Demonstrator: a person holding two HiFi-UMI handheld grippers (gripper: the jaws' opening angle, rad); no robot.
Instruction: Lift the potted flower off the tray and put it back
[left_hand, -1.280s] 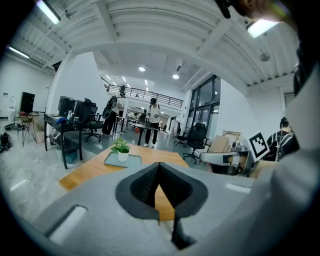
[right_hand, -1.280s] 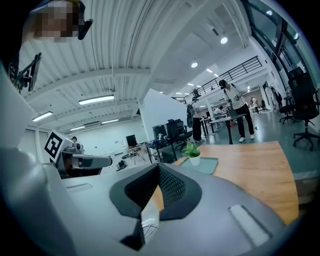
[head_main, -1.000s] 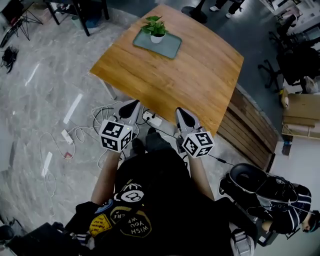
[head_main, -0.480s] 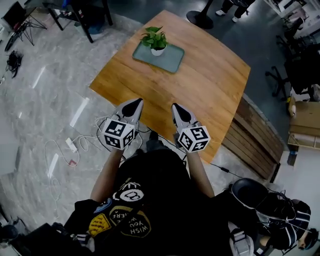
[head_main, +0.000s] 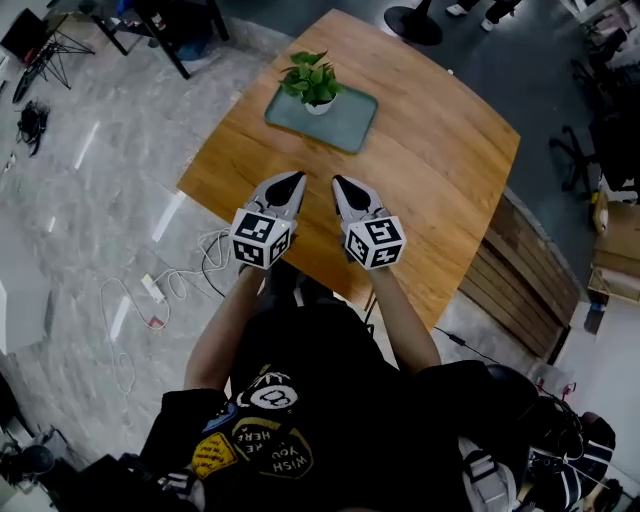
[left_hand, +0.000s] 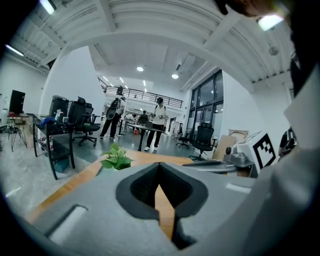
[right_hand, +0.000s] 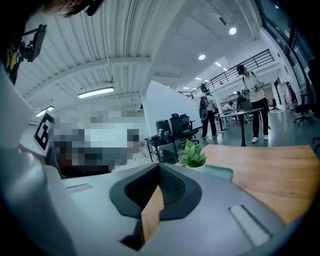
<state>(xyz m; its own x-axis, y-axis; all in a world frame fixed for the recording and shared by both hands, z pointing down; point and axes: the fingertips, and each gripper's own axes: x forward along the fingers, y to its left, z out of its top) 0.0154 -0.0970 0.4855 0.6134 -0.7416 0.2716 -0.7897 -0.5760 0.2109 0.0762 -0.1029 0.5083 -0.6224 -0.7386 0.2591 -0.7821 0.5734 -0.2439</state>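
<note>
The potted flower (head_main: 312, 82), green leaves in a small white pot, stands upright on the grey-green tray (head_main: 340, 122) at the far side of the wooden table (head_main: 430, 170). My left gripper (head_main: 293, 180) and right gripper (head_main: 338, 183) hover side by side over the table's near part, both pointing at the tray and well short of it. Each is shut with nothing held. In the left gripper view the flower (left_hand: 116, 159) shows ahead, left of the closed tips (left_hand: 159, 167). The right gripper view has the flower (right_hand: 192, 155) and tray (right_hand: 220, 172) beyond the closed tips (right_hand: 159, 167).
White cables and a power strip (head_main: 150, 290) lie on the floor left of the table. A slatted wooden bench (head_main: 525, 265) runs along the table's right side. Office chairs, dark desks (left_hand: 55, 135) and standing people (left_hand: 159, 122) fill the background.
Both grippers have moved forward from below the table's near edge to above its surface, closer to the tray. The person has stepped nearer the table. Both stay shut.
</note>
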